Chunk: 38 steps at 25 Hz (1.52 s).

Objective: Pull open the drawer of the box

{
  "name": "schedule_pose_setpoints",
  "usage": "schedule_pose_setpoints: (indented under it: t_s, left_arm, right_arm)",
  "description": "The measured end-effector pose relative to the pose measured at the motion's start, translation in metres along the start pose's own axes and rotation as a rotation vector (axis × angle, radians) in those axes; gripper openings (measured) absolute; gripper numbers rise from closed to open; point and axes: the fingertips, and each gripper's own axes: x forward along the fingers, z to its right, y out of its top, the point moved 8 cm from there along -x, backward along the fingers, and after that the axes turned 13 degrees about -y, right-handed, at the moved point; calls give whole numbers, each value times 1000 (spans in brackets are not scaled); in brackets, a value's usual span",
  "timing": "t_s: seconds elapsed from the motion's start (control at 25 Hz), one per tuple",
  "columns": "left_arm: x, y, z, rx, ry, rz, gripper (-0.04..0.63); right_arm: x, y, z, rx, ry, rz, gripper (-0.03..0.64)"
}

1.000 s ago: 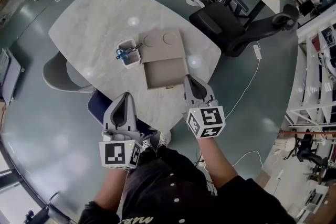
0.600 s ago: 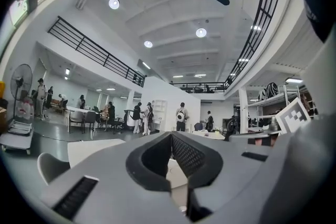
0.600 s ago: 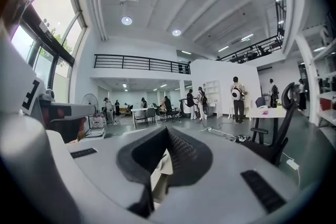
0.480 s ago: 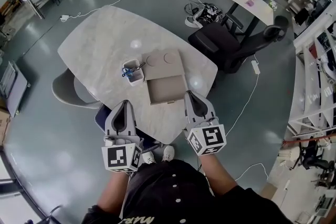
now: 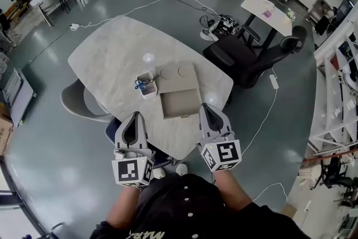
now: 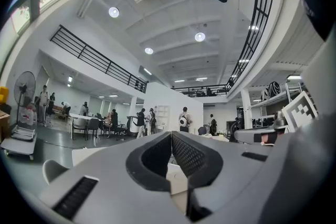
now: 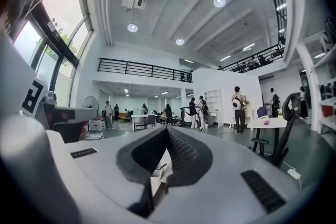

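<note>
The flat tan box (image 5: 178, 74) is sitting on the pale marble table (image 5: 106, 53), its open drawer (image 5: 180, 103) running lengthwise toward the person. The 2 grippers are hovering empty with jaws together. The right gripper (image 5: 205, 107) is nearer, beside the drawer's front right corner, and the left gripper (image 5: 134, 116) is well apart.

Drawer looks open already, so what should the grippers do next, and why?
Probably just lower both and stop: the drawer already sticks out of the box, while the left gripper and right gripper hang shut and empty, touching nothing.
</note>
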Motion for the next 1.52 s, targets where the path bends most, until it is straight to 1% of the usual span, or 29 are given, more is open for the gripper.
schedule_pose_setpoints:
  t_s: [0.32, 0.76, 1.04, 1.52]
  left_arm:
    - [2, 3, 2, 9, -2, 0, 14]
    - [8, 5, 6, 27, -10, 5, 14]
    - [8, 6, 4, 27, -5, 5, 14]
    - [6, 8, 5, 25, -7, 7, 14]
  right_arm:
    - [4, 1, -2, 18, 8, 1, -3]
    - [12, 0, -2, 15, 20, -7, -3]
    - [15, -5, -7, 18, 23, -32, -3]
    - [14, -7, -15, 14, 45, -35, -3]
